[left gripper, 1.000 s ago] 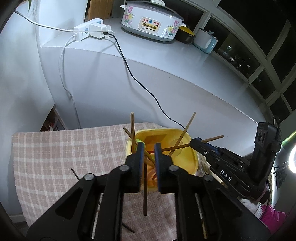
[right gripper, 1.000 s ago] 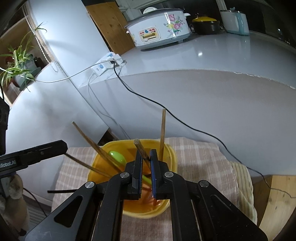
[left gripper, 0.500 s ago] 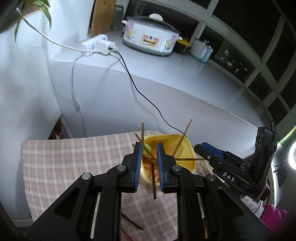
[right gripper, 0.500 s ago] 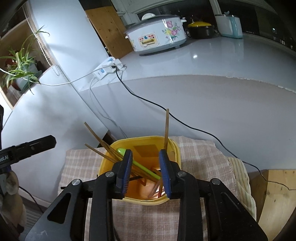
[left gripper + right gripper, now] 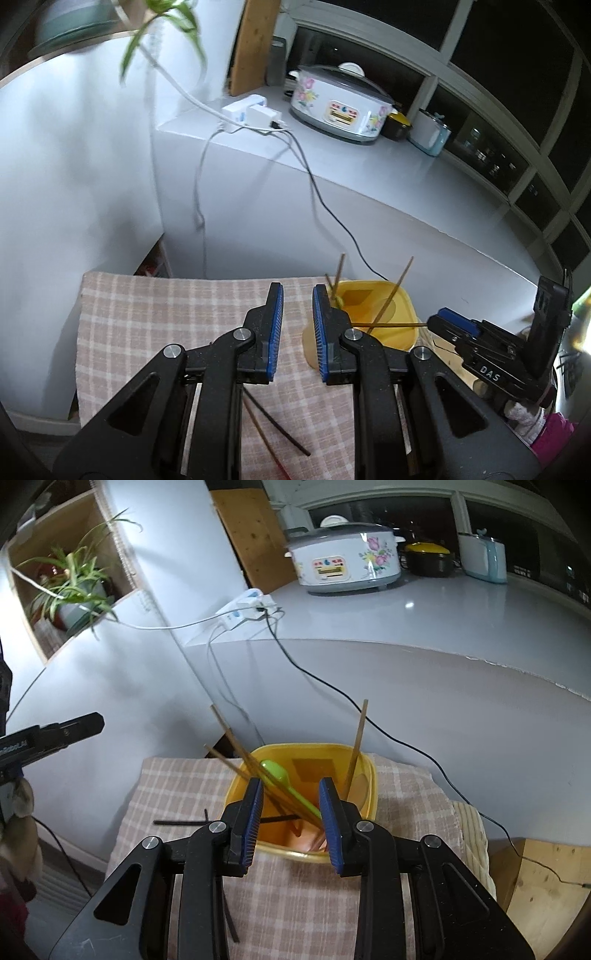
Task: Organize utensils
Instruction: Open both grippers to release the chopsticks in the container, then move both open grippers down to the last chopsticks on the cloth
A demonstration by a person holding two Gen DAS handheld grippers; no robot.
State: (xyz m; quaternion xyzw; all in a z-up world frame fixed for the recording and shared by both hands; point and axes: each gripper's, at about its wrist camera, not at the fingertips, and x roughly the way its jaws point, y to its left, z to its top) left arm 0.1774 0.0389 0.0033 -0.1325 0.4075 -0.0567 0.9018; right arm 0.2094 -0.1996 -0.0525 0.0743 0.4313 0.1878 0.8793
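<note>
A yellow tub stands on a checked cloth and holds several wooden chopsticks and a green spoon. It also shows in the left wrist view. My right gripper is open and empty, just above the tub's near side. My left gripper is open and empty, above the cloth left of the tub. Dark chopsticks lie on the cloth under the left gripper. More dark chopsticks lie left of the tub.
A white counter behind holds a flowered rice cooker, a power strip with a black cable, and a black pot. A plant sits on a shelf at left. A wooden block lies at right.
Both grippers have opened and pulled back and up from the tub. The chopstick each one held is now out of the jaws. The left gripper moved left over the cloth.
</note>
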